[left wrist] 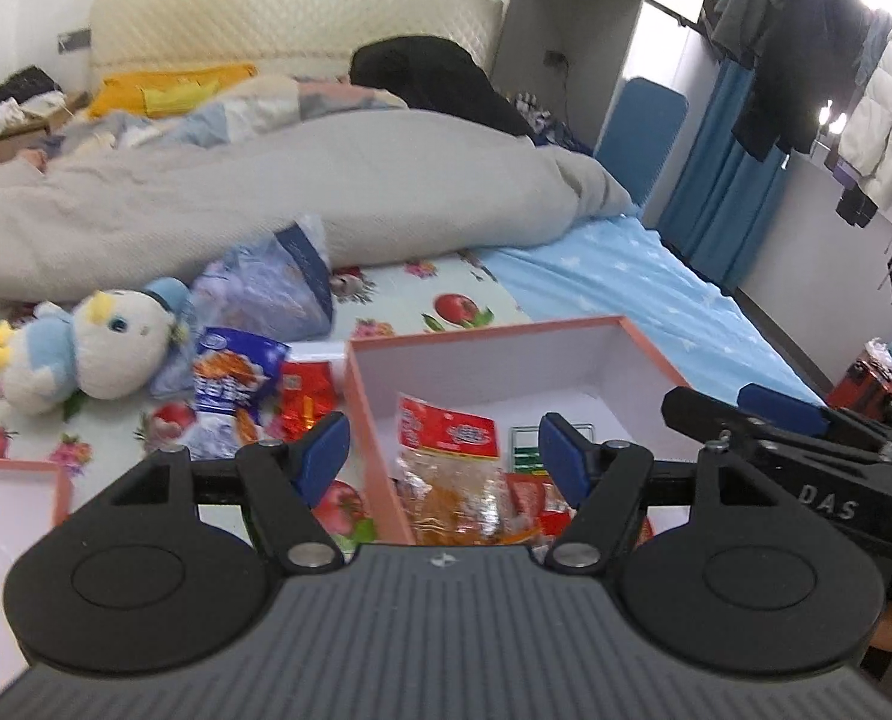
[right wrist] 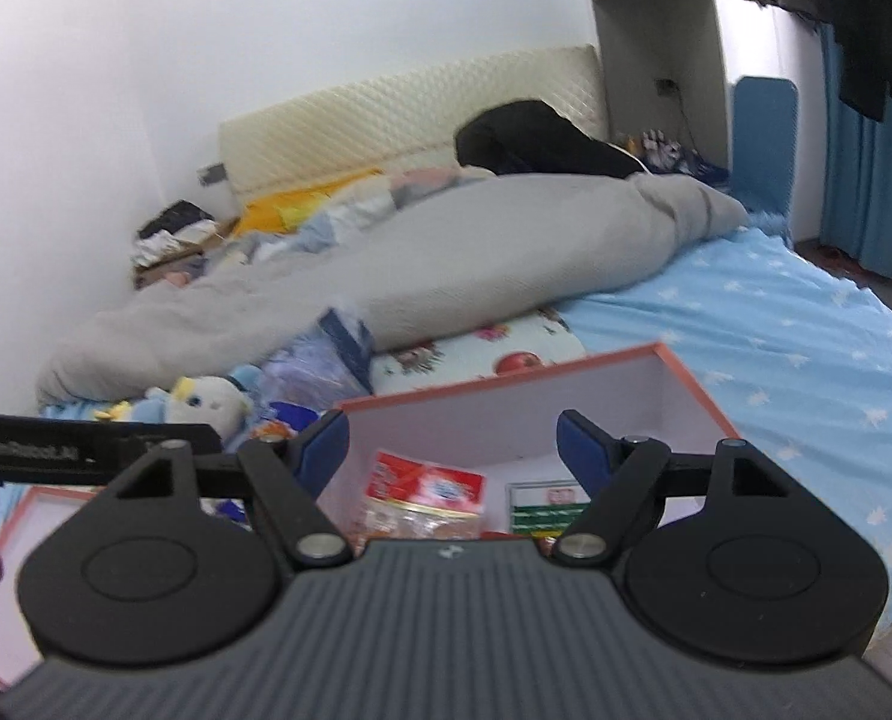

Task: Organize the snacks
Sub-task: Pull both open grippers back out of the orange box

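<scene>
Left hand-held gripper point(left wrist: 444, 447): jaws spread wide, holding nothing, hovering over the near edge of the pink-rimmed box point(left wrist: 506, 354). Right hand-held gripper point(right wrist: 452, 450): also released, nothing between its blue pads point(right wrist: 578, 450), above the same box point(right wrist: 695, 387); from the left wrist view it sits just to the right, over the box's right wall.

Inside the box: a red-topped clear snack bag point(left wrist: 452, 468) with orange contents lying near the left wall, a green-and-white packet point(left wrist: 524, 450) beside it toward the middle, and some red wrappers point(left wrist: 536, 498) at the near side, partly hidden by the gripper body.

Outside the box, on the fruit-print sheet point(left wrist: 446, 306): a blue-and-white snack bag point(left wrist: 230, 390), a red packet point(left wrist: 305, 387) touching it, a larger crumpled bluish bag point(left wrist: 278, 288) behind. Plush duck point(left wrist: 86, 354) lies left of those. A second pink-rimmed tray point(left wrist: 8, 504) sits at far left, likely the lid.

Grey duvet point(left wrist: 266, 198) bunched across the bed behind; blue star-print sheet point(left wrist: 656, 288) on the right.
</scene>
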Demonstrator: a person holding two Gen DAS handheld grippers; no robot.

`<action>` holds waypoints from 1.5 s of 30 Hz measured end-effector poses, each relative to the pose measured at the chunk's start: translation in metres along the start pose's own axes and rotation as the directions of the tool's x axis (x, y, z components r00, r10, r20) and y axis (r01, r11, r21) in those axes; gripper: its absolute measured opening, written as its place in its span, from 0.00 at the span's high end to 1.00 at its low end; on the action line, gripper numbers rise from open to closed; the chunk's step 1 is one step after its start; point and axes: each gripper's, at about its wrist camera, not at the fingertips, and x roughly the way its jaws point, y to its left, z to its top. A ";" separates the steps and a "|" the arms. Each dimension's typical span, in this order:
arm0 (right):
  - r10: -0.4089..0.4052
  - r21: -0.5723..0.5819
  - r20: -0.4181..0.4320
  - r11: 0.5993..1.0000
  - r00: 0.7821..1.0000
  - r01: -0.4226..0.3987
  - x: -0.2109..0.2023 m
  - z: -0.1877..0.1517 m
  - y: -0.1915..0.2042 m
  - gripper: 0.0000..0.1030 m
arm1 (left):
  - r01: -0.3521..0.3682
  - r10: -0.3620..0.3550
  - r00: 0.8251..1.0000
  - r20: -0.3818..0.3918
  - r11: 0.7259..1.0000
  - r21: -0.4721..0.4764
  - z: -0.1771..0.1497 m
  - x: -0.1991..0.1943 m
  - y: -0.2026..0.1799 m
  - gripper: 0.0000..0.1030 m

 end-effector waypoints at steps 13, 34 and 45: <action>0.063 -0.033 0.008 0.998 0.998 -0.062 -0.007 -0.014 0.054 0.24 | -0.065 0.068 0.996 0.057 0.996 -0.056 -0.020 -0.043 0.051 0.27; 0.086 -0.119 -0.111 0.988 0.990 -0.099 0.001 -0.064 0.138 0.24 | -0.067 0.076 0.997 0.034 0.978 -0.199 -0.090 -0.088 0.131 0.25; 0.078 -0.162 -0.153 0.982 0.985 -0.103 -0.012 -0.094 0.158 0.25 | -0.086 0.101 0.994 0.033 0.950 -0.301 -0.129 -0.108 0.163 0.25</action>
